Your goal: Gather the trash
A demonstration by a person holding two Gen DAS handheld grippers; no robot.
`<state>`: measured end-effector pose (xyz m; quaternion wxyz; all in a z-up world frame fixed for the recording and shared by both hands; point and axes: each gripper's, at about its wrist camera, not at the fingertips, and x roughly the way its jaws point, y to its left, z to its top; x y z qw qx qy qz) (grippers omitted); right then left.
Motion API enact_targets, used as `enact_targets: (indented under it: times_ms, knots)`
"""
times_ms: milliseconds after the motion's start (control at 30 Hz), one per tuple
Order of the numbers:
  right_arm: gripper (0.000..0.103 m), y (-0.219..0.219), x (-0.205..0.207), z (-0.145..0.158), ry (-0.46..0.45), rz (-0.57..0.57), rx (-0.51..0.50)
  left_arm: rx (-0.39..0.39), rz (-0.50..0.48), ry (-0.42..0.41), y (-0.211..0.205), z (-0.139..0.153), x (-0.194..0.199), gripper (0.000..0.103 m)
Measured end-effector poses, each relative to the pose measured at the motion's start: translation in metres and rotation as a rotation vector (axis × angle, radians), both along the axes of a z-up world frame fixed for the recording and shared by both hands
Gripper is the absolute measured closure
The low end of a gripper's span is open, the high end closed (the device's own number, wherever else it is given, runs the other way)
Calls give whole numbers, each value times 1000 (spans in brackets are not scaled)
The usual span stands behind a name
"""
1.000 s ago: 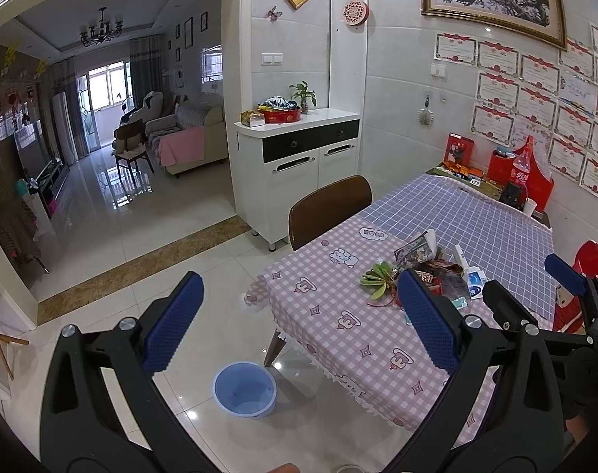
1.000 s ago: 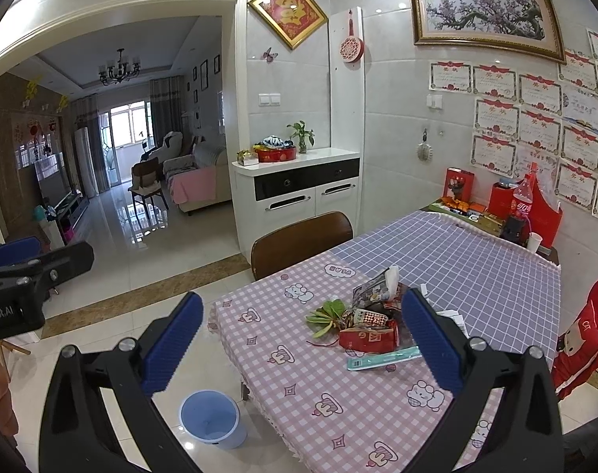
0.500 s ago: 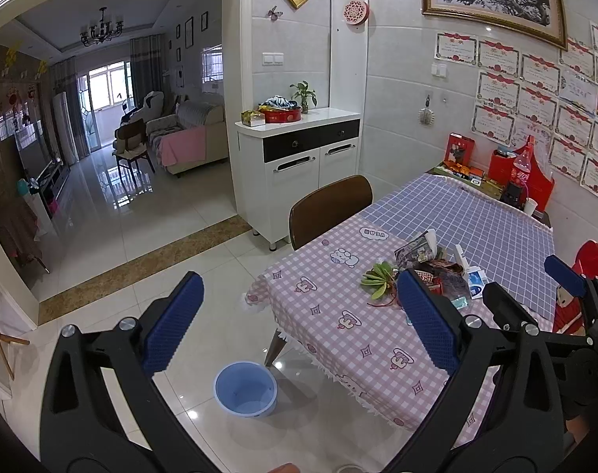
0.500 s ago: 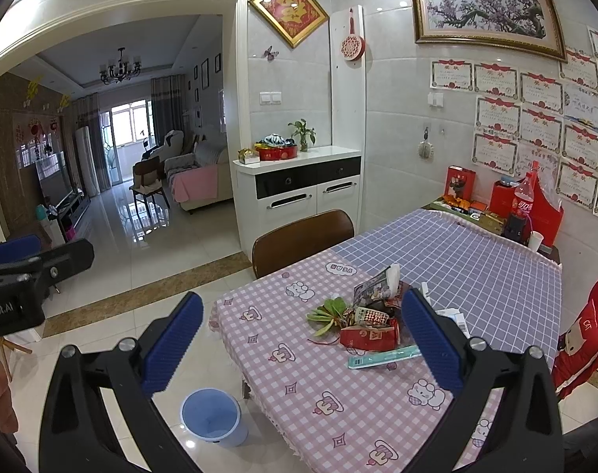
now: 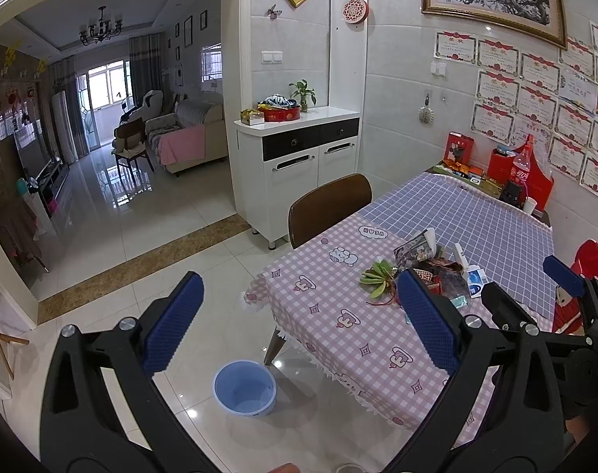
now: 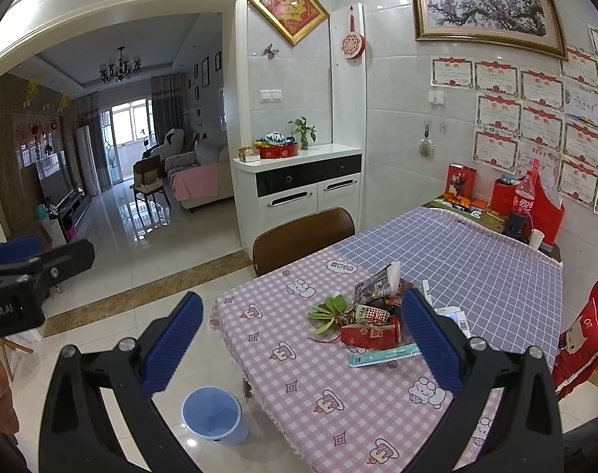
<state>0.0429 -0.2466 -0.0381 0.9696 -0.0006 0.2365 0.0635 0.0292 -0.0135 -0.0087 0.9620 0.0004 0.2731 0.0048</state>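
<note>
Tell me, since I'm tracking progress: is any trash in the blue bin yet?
No, in the left wrist view the blue bin on the floor shows only its bare inside, and the trash pile sits on the table.

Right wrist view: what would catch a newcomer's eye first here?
The trash pile in the middle of the checked table, red wrapper and green leaves together. Then the blue bin on the floor by the table's corner. Both grippers, right and left, hang open and empty.
</note>
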Motion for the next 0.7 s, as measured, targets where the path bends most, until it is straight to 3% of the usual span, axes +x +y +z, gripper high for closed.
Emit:
enact_targets:
  times_ms: [700]
  knots:
    - [4,0,0,2,7,1,0,-3,-2,0,0,2,0,6]
